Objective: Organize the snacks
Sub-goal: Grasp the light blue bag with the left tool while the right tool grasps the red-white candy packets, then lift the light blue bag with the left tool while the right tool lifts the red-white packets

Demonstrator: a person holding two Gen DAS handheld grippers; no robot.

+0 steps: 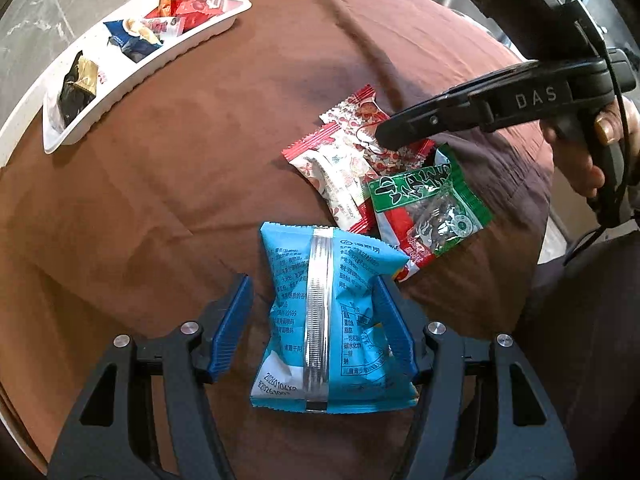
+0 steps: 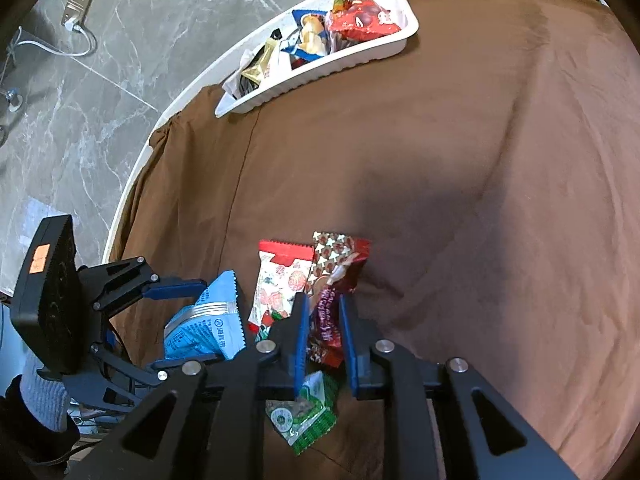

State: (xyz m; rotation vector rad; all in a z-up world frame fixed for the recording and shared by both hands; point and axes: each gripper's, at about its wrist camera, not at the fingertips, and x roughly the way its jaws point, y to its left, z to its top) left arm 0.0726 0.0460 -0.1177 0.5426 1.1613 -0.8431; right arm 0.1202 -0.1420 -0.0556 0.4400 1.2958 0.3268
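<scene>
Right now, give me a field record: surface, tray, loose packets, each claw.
surface: brown cloth
tray: white tray at the far edge, already holding several wrapped snacks
loose packets: blue packet, green packet, two red-and-white packets in a small heap
left claw: jaws either side of the blue packet, one pad touching, the other clear
right claw: jaws narrow around the red star-print packet; grip unclear

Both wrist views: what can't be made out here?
- Left view: right gripper tips, seen side-on, so any grip is unclear.
- Right view: green packet partly behind that gripper's fingers.
- Both views: white tray contents overlap, print too small to read.
</scene>
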